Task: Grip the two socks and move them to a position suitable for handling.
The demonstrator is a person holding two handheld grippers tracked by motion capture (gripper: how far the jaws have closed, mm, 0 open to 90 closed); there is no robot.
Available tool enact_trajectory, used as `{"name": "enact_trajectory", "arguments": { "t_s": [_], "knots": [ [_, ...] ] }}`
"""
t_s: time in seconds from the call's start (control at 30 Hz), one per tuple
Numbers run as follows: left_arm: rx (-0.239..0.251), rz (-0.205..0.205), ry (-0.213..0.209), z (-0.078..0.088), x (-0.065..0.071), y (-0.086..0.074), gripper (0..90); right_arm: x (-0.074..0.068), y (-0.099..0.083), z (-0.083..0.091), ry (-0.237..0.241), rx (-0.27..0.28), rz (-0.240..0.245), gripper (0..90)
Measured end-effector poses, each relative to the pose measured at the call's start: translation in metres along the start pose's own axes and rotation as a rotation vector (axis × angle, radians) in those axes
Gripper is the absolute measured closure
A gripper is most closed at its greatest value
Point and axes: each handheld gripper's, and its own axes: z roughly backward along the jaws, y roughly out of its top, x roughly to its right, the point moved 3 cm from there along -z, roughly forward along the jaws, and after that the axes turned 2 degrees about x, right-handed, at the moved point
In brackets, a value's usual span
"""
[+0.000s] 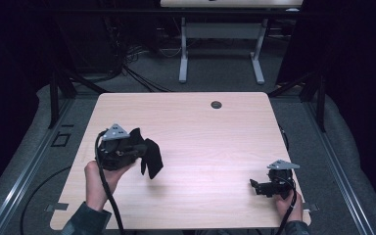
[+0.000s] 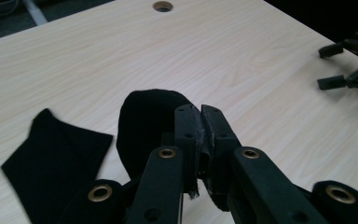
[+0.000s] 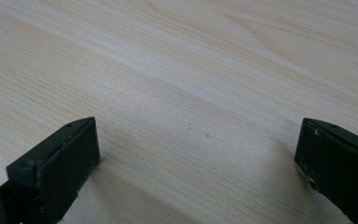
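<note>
A black cloth (image 1: 152, 159), perhaps a sock, hangs from my left gripper (image 1: 139, 143) a little above the left part of the table. In the left gripper view the jaws stand pressed together (image 2: 200, 123) with a fold of the cloth (image 2: 142, 126) pinched between them, and another flap (image 2: 51, 154) spreads toward the wood on the left. My right gripper (image 1: 254, 186) rests low at the table's front right, its jaws wide apart (image 3: 196, 154) over bare wood with nothing between them. It is also visible at the far right of the left gripper view as the right gripper (image 2: 328, 66).
The light wooden table (image 1: 200, 127) has a round cable hole (image 1: 216, 105) near its far edge. Beyond it stand the white legs of another desk (image 1: 183, 58), with cables on the floor. A person's hands hold both grippers at the near edge.
</note>
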Motion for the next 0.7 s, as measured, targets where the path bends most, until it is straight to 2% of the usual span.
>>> {"name": "enact_trajectory", "arguments": {
  "t_s": [0.07, 0.1, 0.13, 0.23, 0.33, 0.37, 0.4, 0.43, 0.57, 0.63, 0.7],
  "knots": [
    [-0.010, -0.010, -0.024, -0.008, 0.010, 0.000, 85.7, 0.000, 0.000, 0.000, -0.001, 0.001, -0.001, 0.0],
    [-0.010, -0.010, -0.024, -0.008, 0.010, 0.000, 85.7, 0.000, 0.000, 0.000, 0.000, 0.000, 0.000, 0.0],
    [-0.017, -0.014, -0.047, -0.017, 0.020, 0.000, 85.7, 0.000, 0.000, 0.000, 0.000, 0.000, 0.000, 0.0],
    [-0.037, -0.014, -0.093, -0.034, 0.035, -0.002, 85.7, 0.000, 0.000, 0.000, 0.000, 0.000, 0.000, 0.0],
    [-0.062, -0.014, -0.144, -0.056, 0.051, -0.006, 85.5, 0.000, 0.000, 0.000, 0.002, 0.001, -0.002, 0.0],
    [-0.062, -0.014, -0.144, -0.056, 0.051, -0.006, 85.4, 0.000, 0.000, 0.000, 0.002, 0.001, -0.002, 0.0],
    [-0.072, -0.015, -0.161, -0.065, 0.057, -0.009, 85.4, 0.000, 0.000, 0.000, 0.001, 0.001, -0.003, 0.0],
    [-0.104, -0.030, -0.183, -0.082, 0.068, -0.013, 85.3, 0.000, 0.000, 0.000, 0.001, 0.001, -0.003, 0.0],
    [-0.144, -0.021, -0.224, -0.118, 0.082, -0.024, 83.9, -0.001, 0.000, 0.000, -0.003, 0.002, -0.005, 0.0],
    [-0.155, 0.002, -0.235, -0.132, 0.085, -0.030, 77.7, -0.001, 0.000, 0.000, -0.005, -0.003, -0.006, 0.0],
    [-0.174, 0.015, -0.253, -0.141, 0.084, -0.034, 64.4, -0.002, 0.001, -0.001, -0.014, -0.003, -0.015, 0.0]
  ]
}}
